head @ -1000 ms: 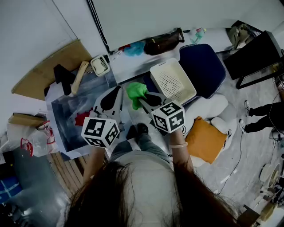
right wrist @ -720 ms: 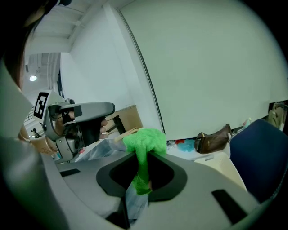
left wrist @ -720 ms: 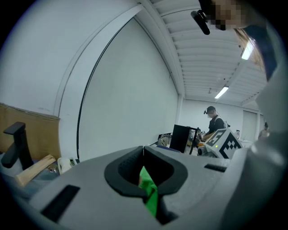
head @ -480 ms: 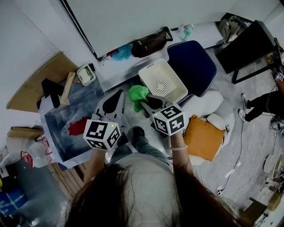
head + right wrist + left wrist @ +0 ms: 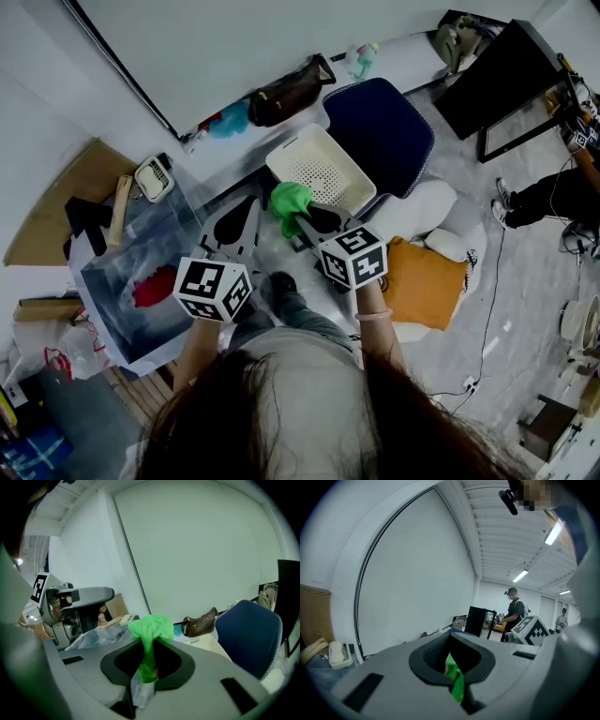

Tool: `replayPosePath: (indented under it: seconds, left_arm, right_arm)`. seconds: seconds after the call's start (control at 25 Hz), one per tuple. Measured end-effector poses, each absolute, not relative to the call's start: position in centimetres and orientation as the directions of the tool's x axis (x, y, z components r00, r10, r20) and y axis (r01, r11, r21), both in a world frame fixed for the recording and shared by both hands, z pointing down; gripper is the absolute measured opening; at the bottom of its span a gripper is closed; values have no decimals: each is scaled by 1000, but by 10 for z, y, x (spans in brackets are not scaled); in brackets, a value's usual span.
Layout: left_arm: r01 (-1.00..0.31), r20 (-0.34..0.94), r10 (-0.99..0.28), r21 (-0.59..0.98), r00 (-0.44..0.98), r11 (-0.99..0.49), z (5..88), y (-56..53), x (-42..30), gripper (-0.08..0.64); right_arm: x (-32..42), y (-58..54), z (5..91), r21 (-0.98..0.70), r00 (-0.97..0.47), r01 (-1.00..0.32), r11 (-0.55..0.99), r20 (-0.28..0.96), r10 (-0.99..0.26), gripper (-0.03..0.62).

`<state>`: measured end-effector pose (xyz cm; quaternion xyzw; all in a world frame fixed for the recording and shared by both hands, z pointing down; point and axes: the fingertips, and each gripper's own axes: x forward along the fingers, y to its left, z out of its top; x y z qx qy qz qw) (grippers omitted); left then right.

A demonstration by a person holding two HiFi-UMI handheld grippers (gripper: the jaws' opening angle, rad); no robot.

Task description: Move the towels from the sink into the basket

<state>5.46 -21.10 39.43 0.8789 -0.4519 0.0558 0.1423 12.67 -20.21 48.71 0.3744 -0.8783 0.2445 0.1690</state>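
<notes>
Right tongs [image 5: 149, 670] clamp a green towel [image 5: 151, 629], its bunched end sticking up past the tips, by the near rim of the white basket [image 5: 281, 150]. Left tongs [image 5: 457, 686] are drawn together alongside, and green shows in their slit; whether they pinch it I cannot tell. A red towel [image 5: 155, 289] lies in the sink [image 5: 178, 239].

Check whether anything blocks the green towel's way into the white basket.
Nothing visible does. The green towel, clamped in the jaws of the right gripper, hangs right by the near rim of the white basket, with nothing between them.
</notes>
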Motion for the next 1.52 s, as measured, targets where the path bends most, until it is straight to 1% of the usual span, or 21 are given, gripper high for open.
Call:
replayPosePath:
  seconds: [0.68,1.04,1.52]
  left_arm:
    - [-760,274,-709,213,650,-614,421,-237,112,9]
    - [-760,286,-704,222,650,-611,440,-257,124,9]
    - [-762,321,-695,192,644,-618,488,-287,141,9]
  right_arm:
    - [193,-242,532,-172,-523,-834,525,551,-650,80]
    - [213,-270,582,-79,-445,-861,502,594,-670,81]
    - [233,-298,666,-15,-343,-888,459,685,-642,83]
